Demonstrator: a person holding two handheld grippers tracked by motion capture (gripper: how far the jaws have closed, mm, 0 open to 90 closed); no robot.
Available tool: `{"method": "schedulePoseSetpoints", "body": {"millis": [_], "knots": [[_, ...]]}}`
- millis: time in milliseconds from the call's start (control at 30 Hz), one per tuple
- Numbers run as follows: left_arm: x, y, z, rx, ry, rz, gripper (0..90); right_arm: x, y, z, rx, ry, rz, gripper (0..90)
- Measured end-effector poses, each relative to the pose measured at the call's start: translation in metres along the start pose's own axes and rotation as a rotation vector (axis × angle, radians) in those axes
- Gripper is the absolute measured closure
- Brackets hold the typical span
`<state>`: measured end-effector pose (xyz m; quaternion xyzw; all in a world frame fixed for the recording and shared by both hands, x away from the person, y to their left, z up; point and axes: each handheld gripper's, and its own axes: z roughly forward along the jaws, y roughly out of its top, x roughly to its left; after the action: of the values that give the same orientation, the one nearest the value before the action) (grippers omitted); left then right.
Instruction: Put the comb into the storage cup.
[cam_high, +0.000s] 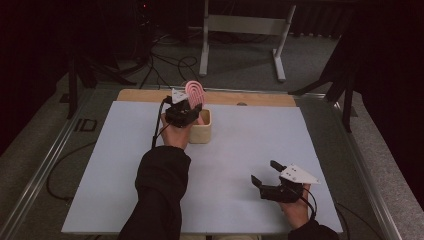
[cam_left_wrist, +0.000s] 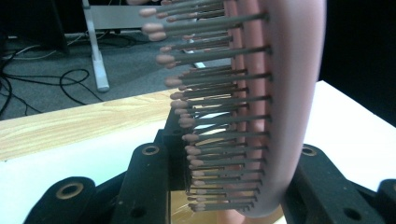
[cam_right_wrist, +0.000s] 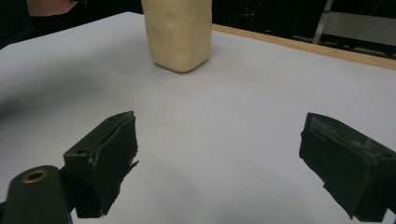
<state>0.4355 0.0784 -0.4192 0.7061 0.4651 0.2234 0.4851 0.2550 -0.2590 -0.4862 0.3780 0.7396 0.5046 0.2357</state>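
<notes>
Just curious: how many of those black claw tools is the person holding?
2. The left gripper clamps a pink hairbrush above the beige holder; the right gripper rests open, near the table's front right.

Pink hairbrush cut off at the top edge in the left gripper view, handle hidden between the left claw jaws, beige container top cropped in the right gripper view

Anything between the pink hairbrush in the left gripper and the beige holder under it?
Nothing visible. The left gripper holds the pink hairbrush upright directly over the beige holder. The right gripper rests open on the white sheet, well off to the side.
</notes>
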Motion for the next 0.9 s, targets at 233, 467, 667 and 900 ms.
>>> {"method": "schedulePoseSetpoints", "body": {"millis": [233,467,667,900], "knots": [[-0.001,-0.003,0.002,0.011,0.002,0.005,65.3,0.0,0.0,0.0,0.0,-0.001,-0.001,10.8],[-0.001,-0.007,0.005,0.014,0.002,-0.002,65.2,0.001,0.0,0.0,0.0,0.001,-0.002,10.8],[-0.001,-0.01,0.006,0.017,0.002,-0.009,65.2,0.0,0.0,0.0,0.001,0.0,0.0,10.8],[-0.001,-0.012,0.007,0.019,0.0,-0.011,65.2,0.0,0.0,0.001,0.002,0.001,-0.001,10.8]]}}
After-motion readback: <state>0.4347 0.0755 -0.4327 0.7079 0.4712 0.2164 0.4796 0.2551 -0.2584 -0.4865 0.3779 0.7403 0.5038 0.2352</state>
